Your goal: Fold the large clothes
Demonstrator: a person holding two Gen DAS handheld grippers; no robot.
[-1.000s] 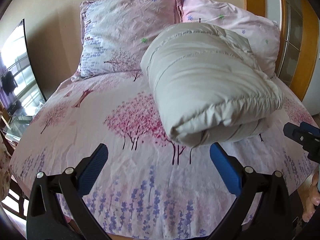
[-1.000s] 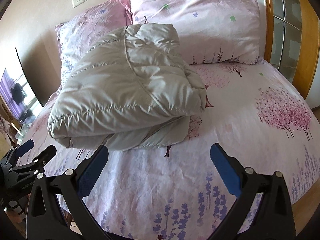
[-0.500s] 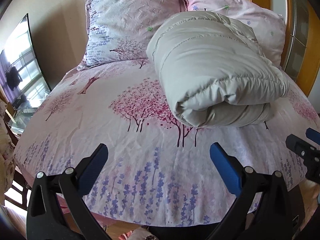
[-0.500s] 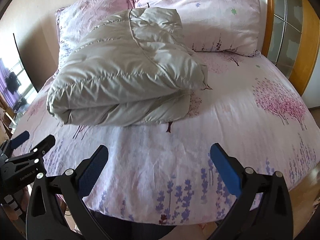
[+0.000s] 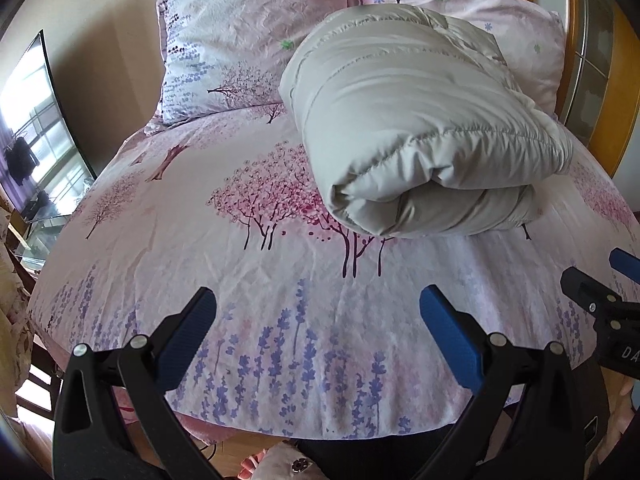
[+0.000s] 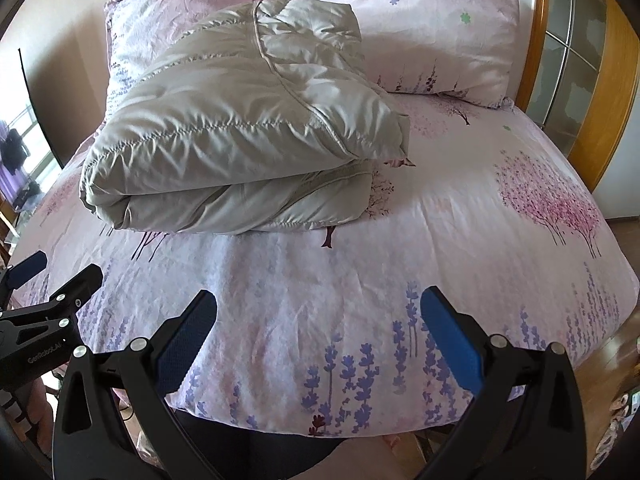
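A grey puffer jacket (image 5: pixel 420 128) lies folded into a thick bundle on the pink flowered bed sheet (image 5: pixel 248 264), right of centre in the left wrist view. In the right wrist view the same jacket (image 6: pixel 240 128) sits left of centre. My left gripper (image 5: pixel 318 328) hangs open over the foot of the bed, well short of the jacket, with nothing between its fingers. My right gripper (image 6: pixel 318 328) is open too, empty, and also back from the jacket. Each gripper shows at the edge of the other's view: right gripper (image 5: pixel 600 296), left gripper (image 6: pixel 48 280).
Two pink flowered pillows (image 5: pixel 248 36) (image 6: pixel 432 28) lean at the head of the bed behind the jacket. A wooden frame with glass panels (image 6: pixel 576 60) stands on the right. A dark screen (image 5: pixel 36 128) is on the left. The bed's front edge (image 6: pixel 320 428) is just below the grippers.
Both grippers have drawn back from the folded jacket toward the foot of the bed, so more sheet and the bed's front edge show. The jacket has stayed put. Both stay open.
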